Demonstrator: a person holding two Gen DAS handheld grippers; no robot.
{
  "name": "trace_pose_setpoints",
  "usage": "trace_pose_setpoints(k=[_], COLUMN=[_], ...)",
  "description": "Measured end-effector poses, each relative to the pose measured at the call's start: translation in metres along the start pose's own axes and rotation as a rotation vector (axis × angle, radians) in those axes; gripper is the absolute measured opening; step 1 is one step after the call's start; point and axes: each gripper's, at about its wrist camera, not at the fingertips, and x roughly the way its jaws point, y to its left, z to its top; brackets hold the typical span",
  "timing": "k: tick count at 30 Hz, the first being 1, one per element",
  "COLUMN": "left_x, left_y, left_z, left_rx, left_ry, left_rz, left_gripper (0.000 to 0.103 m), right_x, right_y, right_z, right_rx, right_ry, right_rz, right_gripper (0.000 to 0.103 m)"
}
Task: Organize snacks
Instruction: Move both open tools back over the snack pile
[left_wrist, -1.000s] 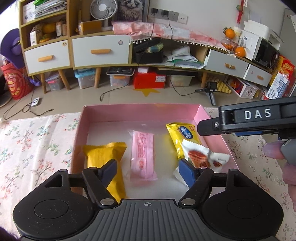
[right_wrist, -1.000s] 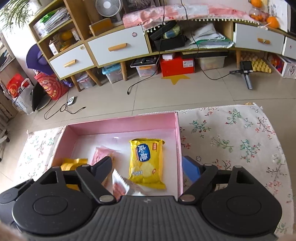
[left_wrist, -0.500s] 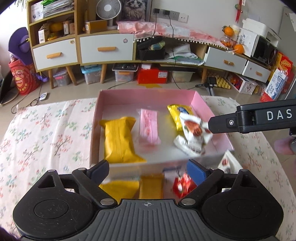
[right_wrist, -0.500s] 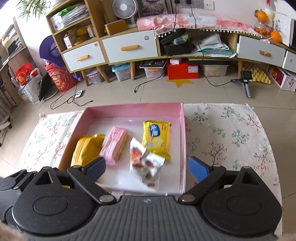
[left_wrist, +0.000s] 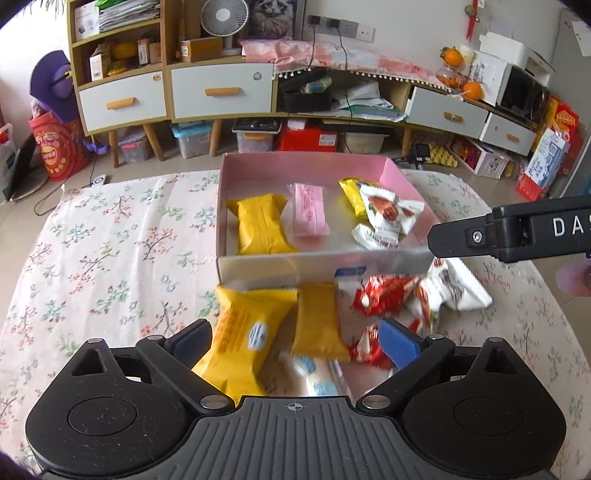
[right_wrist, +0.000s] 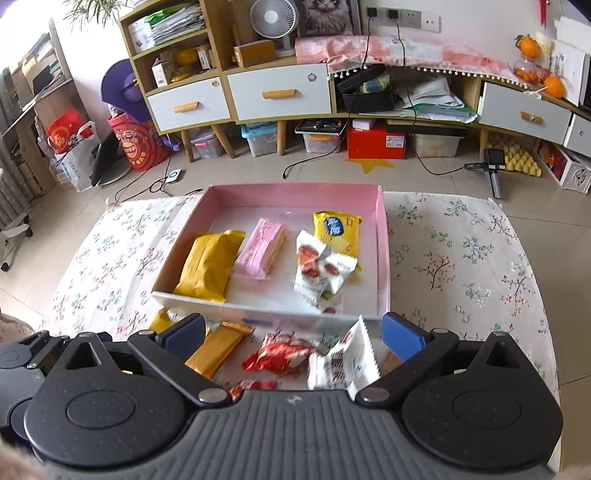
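Change: both claws have pulled back from the pink box (left_wrist: 310, 162); loose snacks now show.
Orange packet (left_wrist: 319, 319): plain, long axis pointing away, between left gripper (left_wrist: 295, 338) fingers.
Claws: left gripper and right gripper (right_wrist: 293, 328) both spread apart, empty.

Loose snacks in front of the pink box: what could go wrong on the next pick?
1. The yellow packet and the orange packet overlap between the open left gripper fingers, so a close may catch both.
2. The red wrappers and white wrappers lie against the pink box wall; a fingertip may hit the wall.
3. Both views are motion-blurred, so aim may be off.
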Motion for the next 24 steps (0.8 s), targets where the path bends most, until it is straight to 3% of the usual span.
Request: trace_pose_setpoints(k=[13,24], left_x=[-0.015,-0.009], left_y=[0.022,0.051], left_z=[-0.037,-0.076], left_rx=[0.013,0.123], left_ry=[0.034,0.003], left_rz=[-0.012,0.005], left_gripper=[0.099,0.099], right_x=[-0.004,-0.004], right_y=[0.008,0.012], right_z=[-0.042,-0.078], right_rx=[-0.067,-0.202], right_ry=[-0.011,-0.065], right_rz=[-0.003,0.049], right_gripper=[0.102,0.102])
